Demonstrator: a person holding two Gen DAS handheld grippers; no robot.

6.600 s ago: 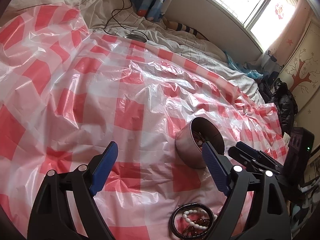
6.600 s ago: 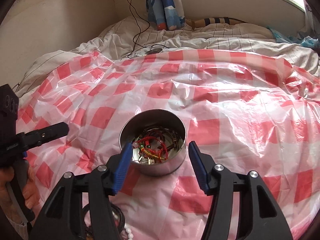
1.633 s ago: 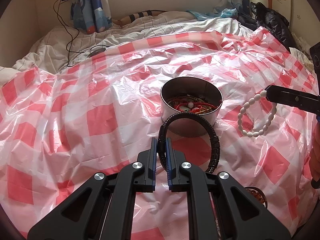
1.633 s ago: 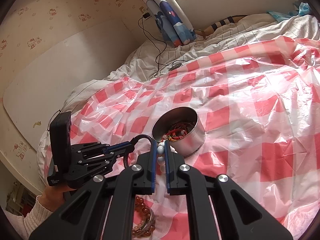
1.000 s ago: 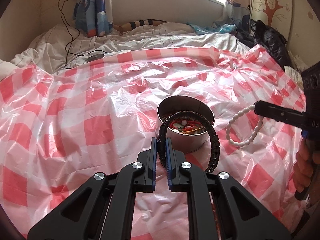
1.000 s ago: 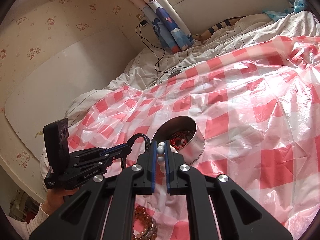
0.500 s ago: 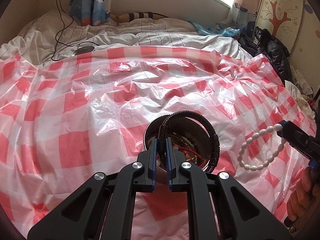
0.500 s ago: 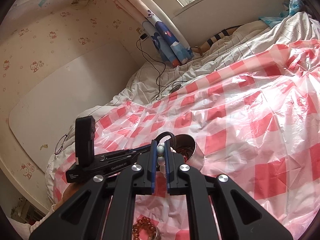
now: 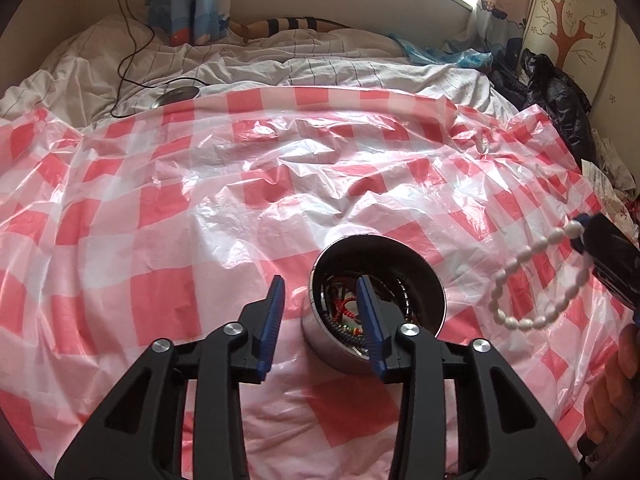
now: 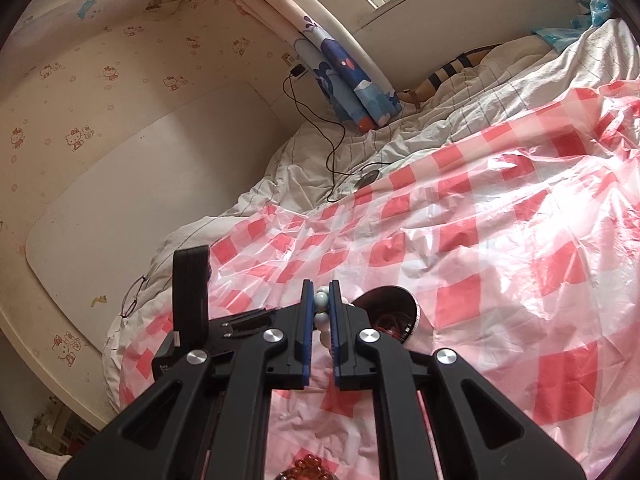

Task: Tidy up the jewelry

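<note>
Red-and-white checked plastic sheet (image 9: 168, 216) covered the rumpled bed, round steel tin (image 9: 378, 304) of jewelry upon it, left claw (image 9: 320, 316) spread apart above, right claw (image 10: 321, 304) clamped on white oval-bead bracelet (image 9: 532, 276).

Bed (image 9: 360, 68) — checked plastic sheet (image 9: 160, 208) over it; tin (image 9: 432, 276) on top.

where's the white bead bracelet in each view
Left wrist: the white bead bracelet hangs at the right edge from the right gripper.
Right wrist: bottom centre, pinched between that gripper's fingers.
Shared landmark: the metal tin of jewelry.
</note>
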